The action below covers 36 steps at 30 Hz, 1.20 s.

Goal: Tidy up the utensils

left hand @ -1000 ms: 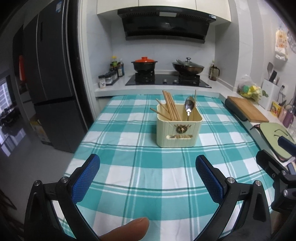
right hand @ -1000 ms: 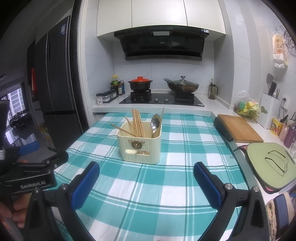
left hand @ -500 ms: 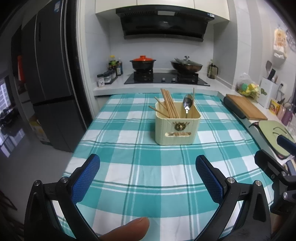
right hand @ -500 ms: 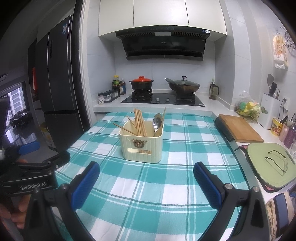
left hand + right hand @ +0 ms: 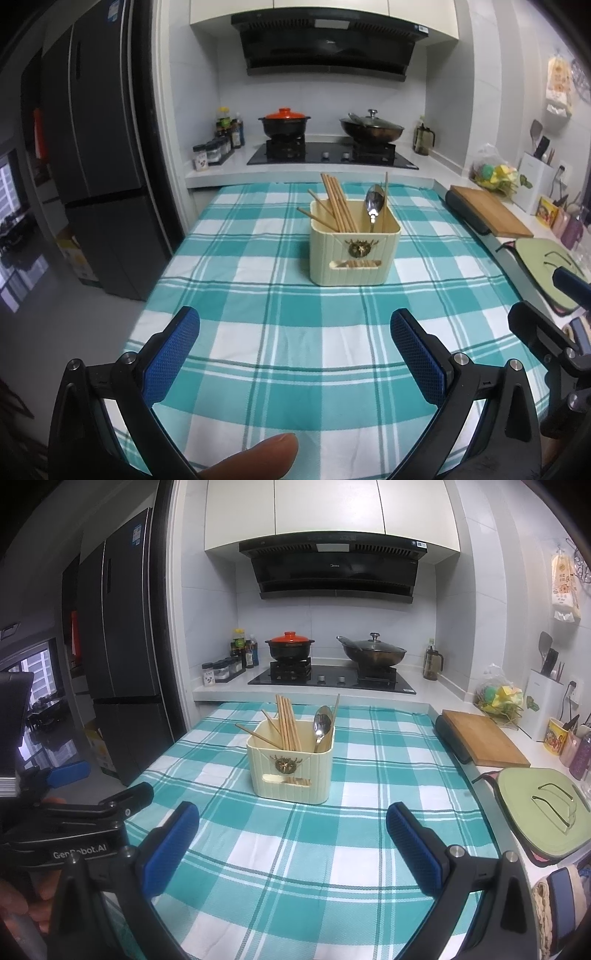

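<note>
Both tongs, left (image 5: 294, 352) and right (image 5: 292, 836), spread apart, empty. Cream holder (image 5: 355, 252) ahead of them on table (image 5: 280, 332). Chopsticks (image 5: 337, 206) light, stiff, slippery: pinch mid-shaft. Spoon (image 5: 373, 207): grip at the exposed bowl.

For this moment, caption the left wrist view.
Open left tongs hover over checked tablecloth, facing cream holder of chopsticks and spoon.

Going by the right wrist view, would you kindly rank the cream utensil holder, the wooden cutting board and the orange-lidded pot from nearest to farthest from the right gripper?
From the right gripper:
1. Cream utensil holder, centre of the table.
2. Wooden cutting board, on the right counter.
3. Orange-lidded pot, on the stove at the back.
</note>
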### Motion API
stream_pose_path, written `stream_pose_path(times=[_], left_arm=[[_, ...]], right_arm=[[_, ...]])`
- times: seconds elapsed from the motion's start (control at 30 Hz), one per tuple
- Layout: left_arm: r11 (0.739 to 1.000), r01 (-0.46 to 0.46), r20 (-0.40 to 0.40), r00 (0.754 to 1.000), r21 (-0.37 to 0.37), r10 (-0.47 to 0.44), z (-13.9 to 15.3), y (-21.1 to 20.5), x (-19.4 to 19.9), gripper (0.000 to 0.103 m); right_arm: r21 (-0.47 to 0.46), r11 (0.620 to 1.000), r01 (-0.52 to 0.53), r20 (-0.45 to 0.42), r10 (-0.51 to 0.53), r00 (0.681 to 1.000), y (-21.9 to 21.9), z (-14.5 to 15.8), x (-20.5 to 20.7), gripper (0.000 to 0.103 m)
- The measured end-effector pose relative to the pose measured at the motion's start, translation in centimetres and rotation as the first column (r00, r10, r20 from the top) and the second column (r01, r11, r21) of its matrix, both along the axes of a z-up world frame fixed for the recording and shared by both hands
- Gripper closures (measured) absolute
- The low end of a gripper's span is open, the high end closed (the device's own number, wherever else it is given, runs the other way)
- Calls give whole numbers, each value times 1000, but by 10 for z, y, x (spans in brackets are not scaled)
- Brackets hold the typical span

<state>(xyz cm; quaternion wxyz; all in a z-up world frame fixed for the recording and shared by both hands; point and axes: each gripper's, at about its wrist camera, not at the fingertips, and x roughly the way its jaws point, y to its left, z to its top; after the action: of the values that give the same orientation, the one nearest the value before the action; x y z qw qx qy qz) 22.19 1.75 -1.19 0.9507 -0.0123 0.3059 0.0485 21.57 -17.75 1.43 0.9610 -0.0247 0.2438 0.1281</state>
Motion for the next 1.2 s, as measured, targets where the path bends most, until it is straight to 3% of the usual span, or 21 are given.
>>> stream_pose_path(times=[0.63, 1.2], left_arm=[[998, -21, 14, 1000, 56, 21, 3, -2, -3, 0], [999, -28, 7, 1000, 41, 28, 2, 1, -4, 0]], right_arm=[[0, 1000, -14, 1, 14, 1000, 3, 3, 0, 0], [-5, 1000, -27, -7, 27, 1000, 4, 3, 1, 0]])
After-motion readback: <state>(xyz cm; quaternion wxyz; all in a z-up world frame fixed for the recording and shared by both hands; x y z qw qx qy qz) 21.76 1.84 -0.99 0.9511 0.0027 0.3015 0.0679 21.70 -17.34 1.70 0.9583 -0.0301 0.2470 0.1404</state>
